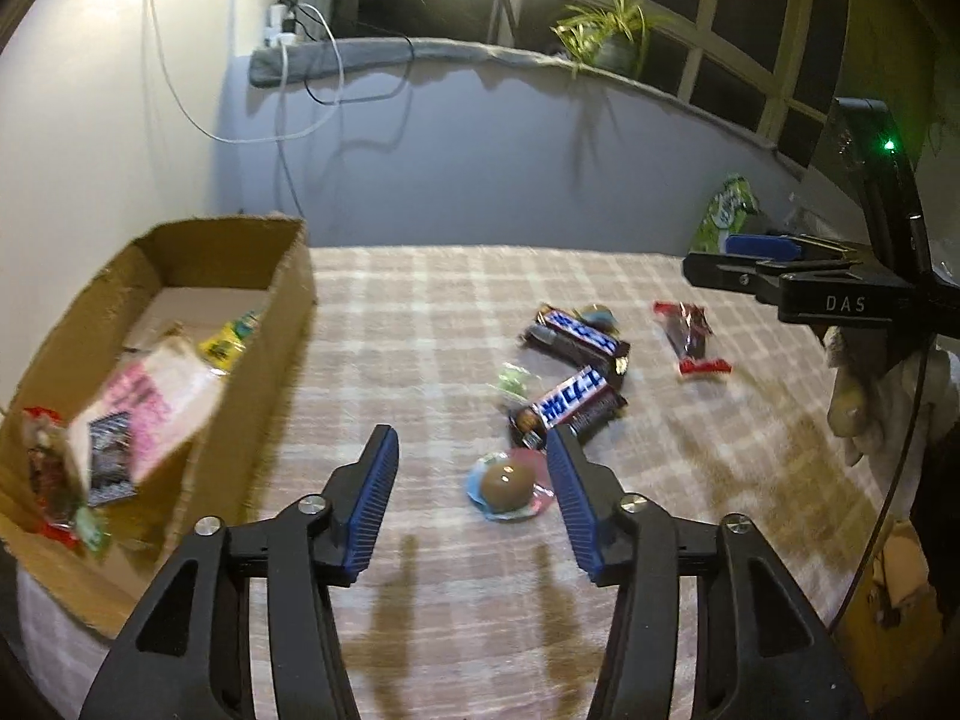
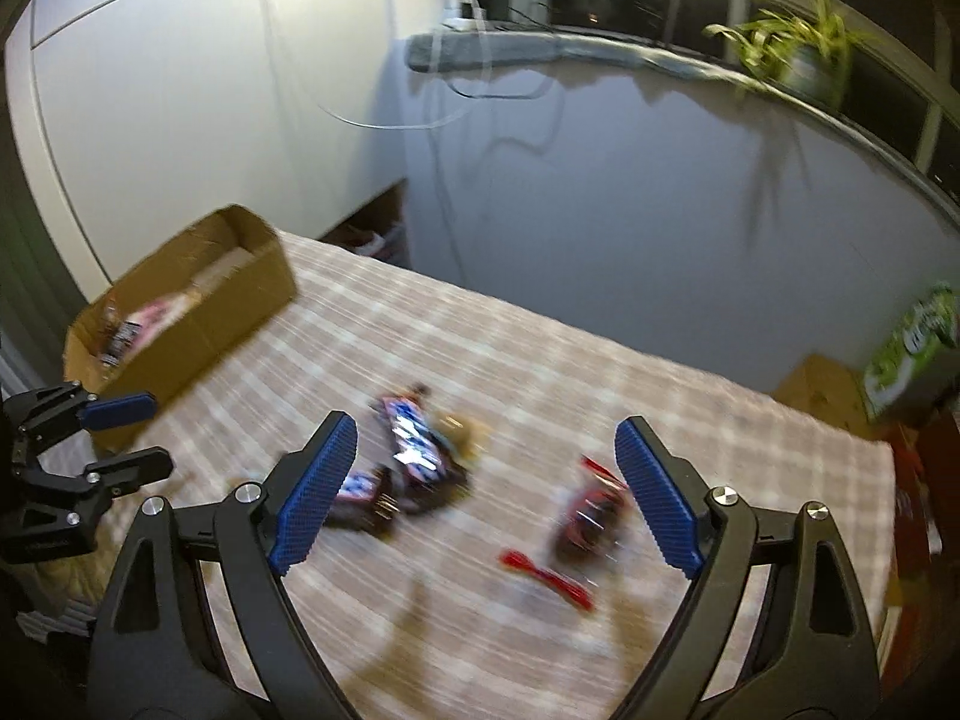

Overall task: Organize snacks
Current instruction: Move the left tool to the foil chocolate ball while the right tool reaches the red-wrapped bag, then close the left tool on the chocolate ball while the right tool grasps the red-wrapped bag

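My left gripper point(image 1: 471, 450) is open and empty above the checked tablecloth, just right of the cardboard box point(image 1: 288, 312). A round chocolate in a blue-pink wrapper point(image 1: 509, 485) lies beside its right finger. Two Snickers bars point(image 1: 576, 405) point(image 1: 579, 339) and a red-wrapped snack point(image 1: 690, 339) lie beyond. My right gripper point(image 2: 486, 462) is open and empty above the Snickers bars point(image 2: 414, 456) and the red snack point(image 2: 588, 519). The box point(image 2: 240, 294) holds several snack packets point(image 1: 150, 414). The right gripper shows in the left view point(image 1: 774, 264), the left gripper in the right view point(image 2: 120, 432).
A green snack bag point(image 1: 726, 210) stands at the table's far right, also in the right wrist view point(image 2: 912, 348). A small green candy point(image 1: 513, 378) lies by the bars. A grey wall backs the table. A potted plant point(image 1: 606, 36) sits on the sill.
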The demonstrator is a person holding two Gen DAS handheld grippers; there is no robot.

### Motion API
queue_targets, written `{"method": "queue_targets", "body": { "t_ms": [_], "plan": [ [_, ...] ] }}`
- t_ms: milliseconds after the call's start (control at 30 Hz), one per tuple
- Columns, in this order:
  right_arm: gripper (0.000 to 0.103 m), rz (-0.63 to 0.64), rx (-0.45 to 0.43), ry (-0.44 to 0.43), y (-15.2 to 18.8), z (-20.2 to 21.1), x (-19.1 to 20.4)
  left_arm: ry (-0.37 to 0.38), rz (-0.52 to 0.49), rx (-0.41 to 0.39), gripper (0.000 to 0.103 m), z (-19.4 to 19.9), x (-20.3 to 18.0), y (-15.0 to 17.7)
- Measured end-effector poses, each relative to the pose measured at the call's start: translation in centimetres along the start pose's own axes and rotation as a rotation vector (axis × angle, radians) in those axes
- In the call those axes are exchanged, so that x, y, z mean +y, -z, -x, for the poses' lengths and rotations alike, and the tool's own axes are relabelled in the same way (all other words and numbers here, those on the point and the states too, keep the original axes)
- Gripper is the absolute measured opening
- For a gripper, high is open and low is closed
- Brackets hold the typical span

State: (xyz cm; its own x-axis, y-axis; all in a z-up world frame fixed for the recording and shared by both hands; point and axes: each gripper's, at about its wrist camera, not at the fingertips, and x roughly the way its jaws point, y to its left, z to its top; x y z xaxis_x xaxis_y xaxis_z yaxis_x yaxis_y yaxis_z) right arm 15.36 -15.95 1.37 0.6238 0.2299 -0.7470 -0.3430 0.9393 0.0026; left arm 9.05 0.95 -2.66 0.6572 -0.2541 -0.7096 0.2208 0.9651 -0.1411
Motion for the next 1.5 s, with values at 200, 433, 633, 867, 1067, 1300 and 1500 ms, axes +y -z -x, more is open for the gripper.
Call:
{"method": "queue_targets", "body": {
  "t_ms": [200, 433, 633, 867, 1067, 1300, 1500],
  "plan": [
    [0.09, -0.071, 0.043, 0.052, 2.3, -0.6, -3.9, 0.011, -0.009, 0.045, 0.051, -1.8, -0.9, 0.9],
    [0.09, -0.105, 0.1, 0.068, 4.1, -2.6, -5.7, 0.018, -0.025, 0.082, 0.051, -3.3, -1.2, 1.5],
    [0.09, -0.125, 0.122, 0.051, 4.4, -4.2, -5.8, 0.015, -0.021, 0.098, 0.048, -4.2, -1.0, 1.6],
    [0.09, -0.138, 0.138, 0.049, 4.4, -5.2, -5.9, 0.017, -0.036, 0.112, 0.038, -5.0, -1.2, 1.5],
    [0.073, -0.136, 0.161, 0.036, 4.4, -6.1, -5.6, 0.024, -0.057, 0.12, 0.032, -5.4, -1.6, 1.5],
    [0.043, -0.134, 0.178, 0.039, 4.5, -6.4, -5.4, 0.024, -0.067, 0.115, 0.028, -5.2, -1.8, 1.6],
    [0.037, -0.144, 0.171, 0.036, 4.6, -6.2, -5.5, 0.025, -0.071, 0.11, 0.027, -5.0, -1.8, 1.5]
  ]
}}
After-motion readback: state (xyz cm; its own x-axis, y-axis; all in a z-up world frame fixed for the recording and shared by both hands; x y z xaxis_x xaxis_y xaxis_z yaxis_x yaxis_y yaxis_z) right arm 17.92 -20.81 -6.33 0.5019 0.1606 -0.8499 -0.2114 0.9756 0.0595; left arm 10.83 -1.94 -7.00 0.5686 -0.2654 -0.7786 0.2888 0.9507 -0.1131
